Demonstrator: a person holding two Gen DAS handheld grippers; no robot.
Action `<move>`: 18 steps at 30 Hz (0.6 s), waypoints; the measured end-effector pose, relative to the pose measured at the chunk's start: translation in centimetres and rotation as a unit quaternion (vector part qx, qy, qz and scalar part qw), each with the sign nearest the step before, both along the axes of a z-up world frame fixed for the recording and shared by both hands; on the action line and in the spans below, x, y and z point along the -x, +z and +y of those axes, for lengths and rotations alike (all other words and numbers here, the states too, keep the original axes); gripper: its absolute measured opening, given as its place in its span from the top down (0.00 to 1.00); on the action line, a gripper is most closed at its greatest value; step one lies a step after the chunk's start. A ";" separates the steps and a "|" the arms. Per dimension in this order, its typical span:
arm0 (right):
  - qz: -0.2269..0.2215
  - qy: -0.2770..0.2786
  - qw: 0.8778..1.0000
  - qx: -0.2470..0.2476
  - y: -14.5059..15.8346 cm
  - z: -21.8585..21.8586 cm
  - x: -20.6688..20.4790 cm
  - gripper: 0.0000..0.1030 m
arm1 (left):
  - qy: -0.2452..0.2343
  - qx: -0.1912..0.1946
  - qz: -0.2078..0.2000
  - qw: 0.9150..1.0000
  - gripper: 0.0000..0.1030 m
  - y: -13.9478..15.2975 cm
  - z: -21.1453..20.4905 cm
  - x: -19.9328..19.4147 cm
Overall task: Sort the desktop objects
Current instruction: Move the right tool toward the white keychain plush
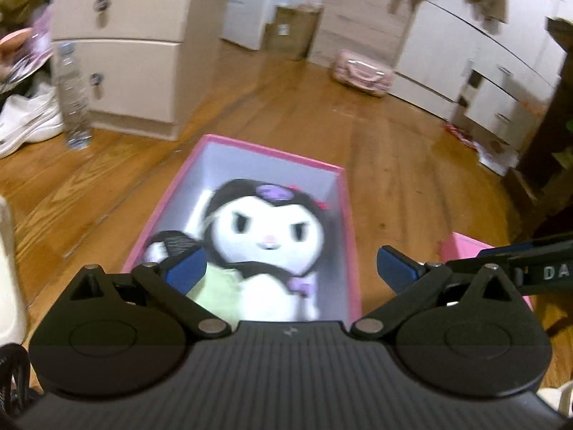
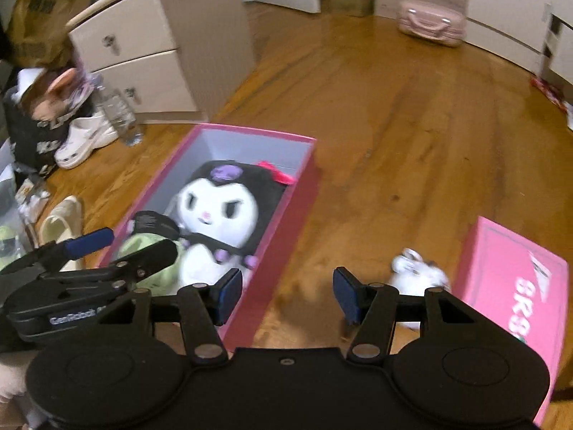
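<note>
An open pink box (image 1: 352,215) (image 2: 304,186) lies on the wooden floor. A white and black plush doll (image 1: 268,233) (image 2: 218,208) lies inside it, with a light green item (image 1: 215,294) (image 2: 150,251) beside it. My left gripper (image 1: 292,268) is open and empty just above the near end of the box; it also shows in the right wrist view (image 2: 125,247). My right gripper (image 2: 286,295) is open and empty over the floor right of the box. A small white plush (image 2: 419,272) lies next to the pink lid (image 2: 512,297) (image 1: 462,247).
A cream drawer cabinet (image 1: 136,46) (image 2: 143,53) stands behind the box, with a plastic bottle (image 1: 73,96) (image 2: 120,114) and white shoes (image 1: 28,118) (image 2: 86,139) beside it. A pink case (image 1: 361,71) (image 2: 429,23) sits by the far white cabinets (image 1: 494,82).
</note>
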State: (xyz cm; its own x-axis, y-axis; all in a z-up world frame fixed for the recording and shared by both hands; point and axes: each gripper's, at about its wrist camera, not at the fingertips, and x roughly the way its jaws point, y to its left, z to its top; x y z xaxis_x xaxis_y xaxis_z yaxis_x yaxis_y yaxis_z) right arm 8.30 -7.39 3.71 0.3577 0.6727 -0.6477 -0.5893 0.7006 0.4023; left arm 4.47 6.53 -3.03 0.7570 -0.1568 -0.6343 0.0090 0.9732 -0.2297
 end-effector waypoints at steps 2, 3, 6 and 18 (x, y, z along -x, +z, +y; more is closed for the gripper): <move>0.010 -0.016 1.000 -0.001 -0.9 -1.2 -0.3 0.40 | -0.017 -0.005 -0.005 1.000 0.00 0.2 -1.6 0.0; 0.018 -0.023 1.000 -0.006 -1.5 -1.9 -0.5 0.40 | -0.026 -0.008 -0.007 1.000 0.00 0.3 -2.3 -0.1; 0.040 -0.033 0.998 -0.036 -3.0 -3.9 -0.5 0.40 | -0.049 -0.014 -0.009 0.999 0.00 0.6 -4.6 0.3; 0.154 -0.182 0.970 -0.035 -6.3 -10.5 5.7 0.31 | -0.101 -0.022 0.007 0.995 0.00 1.6 -8.3 0.3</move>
State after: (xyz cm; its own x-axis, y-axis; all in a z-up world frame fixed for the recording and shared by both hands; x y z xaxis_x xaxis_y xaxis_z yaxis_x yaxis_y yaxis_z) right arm 2.57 -17.93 -2.63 0.3774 0.5842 -0.7185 -0.1518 0.8044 0.5744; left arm 4.19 -1.75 -1.44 0.7038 -0.2768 -0.6543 0.2028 0.9609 -0.1884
